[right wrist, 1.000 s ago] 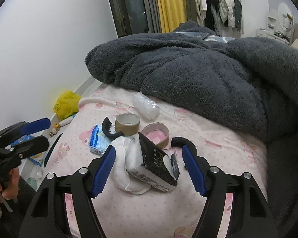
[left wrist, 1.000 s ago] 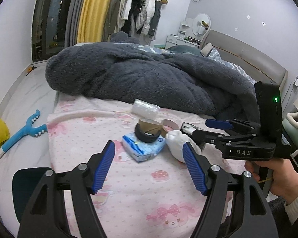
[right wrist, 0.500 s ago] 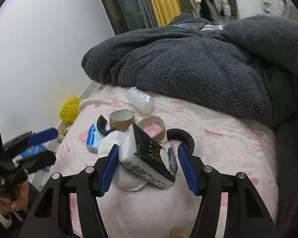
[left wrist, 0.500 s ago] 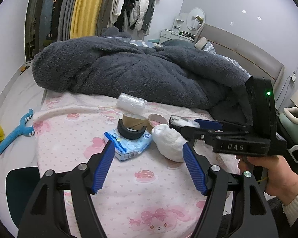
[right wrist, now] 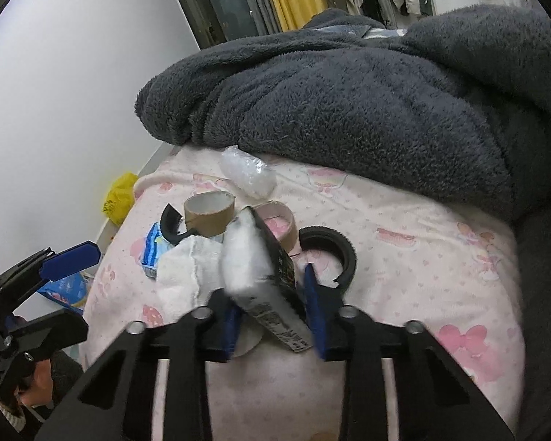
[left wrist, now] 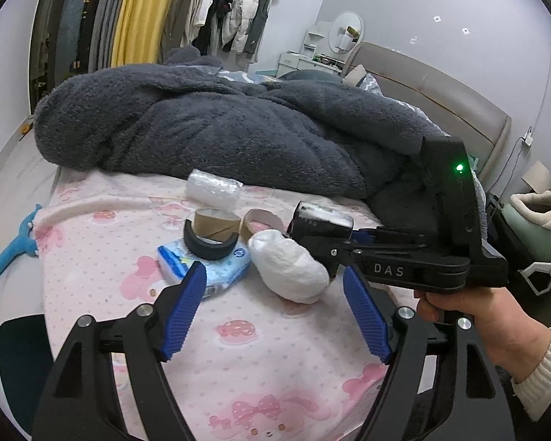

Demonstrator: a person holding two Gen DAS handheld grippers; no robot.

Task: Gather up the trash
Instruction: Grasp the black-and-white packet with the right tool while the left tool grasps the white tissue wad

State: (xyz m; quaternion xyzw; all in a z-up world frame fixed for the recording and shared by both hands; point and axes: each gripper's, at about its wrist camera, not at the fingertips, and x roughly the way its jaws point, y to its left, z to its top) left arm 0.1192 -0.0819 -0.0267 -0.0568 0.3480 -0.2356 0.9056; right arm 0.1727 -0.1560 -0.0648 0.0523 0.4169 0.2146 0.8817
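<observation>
black carton point(right wrist: 275, 286) pinched between right fingers point(right wrist: 314, 308); left fingers point(left wrist: 183, 305) wide, empty; black ring point(right wrist: 343, 253) only right-view

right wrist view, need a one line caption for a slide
Right gripper, jaws just closing, clamps a black carton among tape cores on the pink bedsheet.

Bedroom in a lived-in home. Bed point(left wrist: 275, 349) with pink cartoon-print sheet fills the foreground; heaped dark grey fleece blanket point(left wrist: 238, 136) across its middle. Padded beige headboard point(left wrist: 440, 92) at the bed's far right end. Beyond the bed: yellow and grey curtains point(left wrist: 136, 14) over a dark window, coats hung on a rail point(left wrist: 231, 11), white dresser with round mirror point(left wrist: 347, 33). Left of the bed, on the floor: yellow plastic bag point(right wrist: 119, 198).
</observation>
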